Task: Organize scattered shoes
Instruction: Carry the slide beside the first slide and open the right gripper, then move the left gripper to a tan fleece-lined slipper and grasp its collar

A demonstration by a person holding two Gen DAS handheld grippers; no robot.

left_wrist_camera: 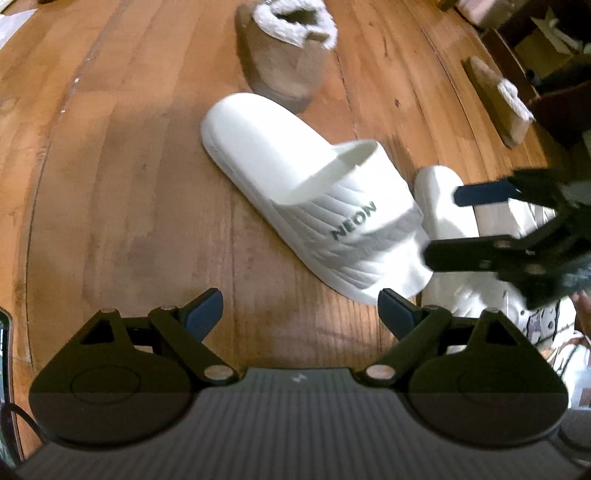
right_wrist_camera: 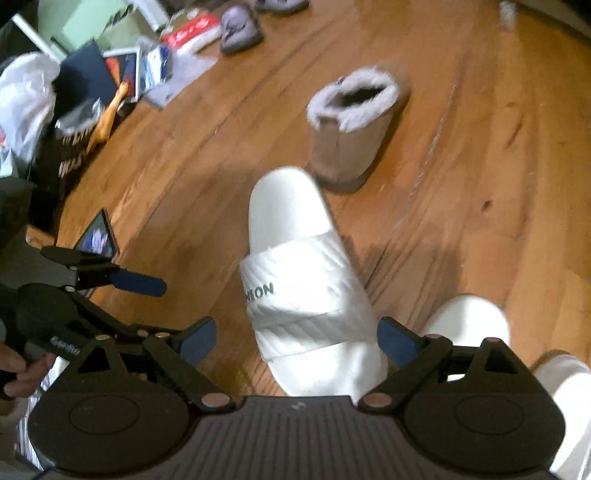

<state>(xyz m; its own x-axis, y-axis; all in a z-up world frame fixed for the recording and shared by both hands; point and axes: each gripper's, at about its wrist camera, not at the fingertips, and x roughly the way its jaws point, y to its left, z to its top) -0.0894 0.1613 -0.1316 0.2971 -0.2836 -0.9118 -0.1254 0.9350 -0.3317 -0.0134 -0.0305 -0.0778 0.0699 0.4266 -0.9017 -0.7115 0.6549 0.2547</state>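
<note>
Two white slides on the wood floor (left_wrist_camera: 110, 166); the one marked NEON (left_wrist_camera: 314, 199) lies flat mid-frame in both views, the second slide (left_wrist_camera: 443, 206) just beside it at about 3 o'clock, partly hidden.

Left gripper (left_wrist_camera: 301, 310) has its jaws spread wide with only bare floor between them, the NEON slide's end at roughly 1 o'clock from it. Right gripper (right_wrist_camera: 297, 341) is wide open too; the NEON slide's near end sits between the fingers, but the pads aren't pressing on it, so nothing is gripped.

Tan fur-lined boots: the left view shows two, one boot (left_wrist_camera: 284, 55) upright at 12 o'clock past the slide, and a second boot (left_wrist_camera: 498, 103) on its side at 2 o'clock; the right view catches only the upright one.

Only the right view shows the clutter (right_wrist_camera: 110, 74) of bags and packets at 10 o'clock, two grey slippers (right_wrist_camera: 240, 29) at 11 to 12 o'clock, a phone (right_wrist_camera: 99, 236) at 9 o'clock, and a hand (right_wrist_camera: 18, 373) holding the left gripper.
</note>
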